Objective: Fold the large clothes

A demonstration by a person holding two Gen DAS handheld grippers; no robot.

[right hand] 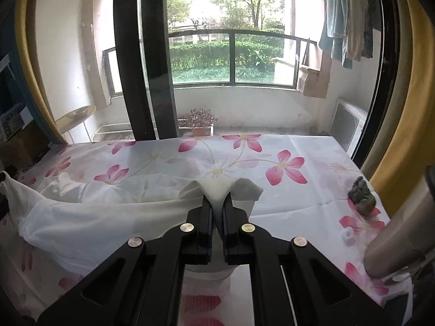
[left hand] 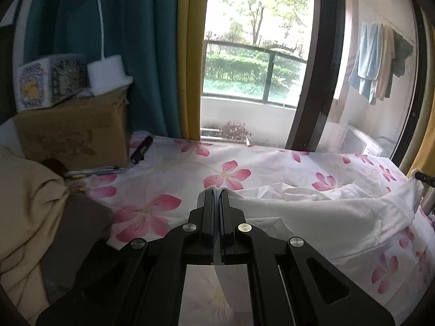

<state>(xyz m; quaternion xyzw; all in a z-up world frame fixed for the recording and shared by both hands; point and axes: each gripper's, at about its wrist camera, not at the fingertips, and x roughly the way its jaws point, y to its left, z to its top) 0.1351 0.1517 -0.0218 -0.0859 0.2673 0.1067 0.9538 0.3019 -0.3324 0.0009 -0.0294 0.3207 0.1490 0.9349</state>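
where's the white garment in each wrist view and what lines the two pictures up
Left wrist: white garment spreads from the centre to the right, an edge pinched in the left gripper.
Right wrist: it spreads from the centre to the left, pinched in the right gripper.
Shared landmark: the balcony railing.

Covered by a white sheet (left hand: 190, 168) printed with pink flowers, running up to the window-side edge. Spread across its middle, a white garment (left hand: 312, 217), rumpled. At the far left corner, a cardboard box (left hand: 73, 133) with a black pen-like thing (left hand: 142, 149) just beside it; along the left edge, beige cloth (left hand: 24, 212). Near the right edge, a small grey-green lump (right hand: 363, 197) and a tiny white ring-shaped piece (right hand: 348, 237).
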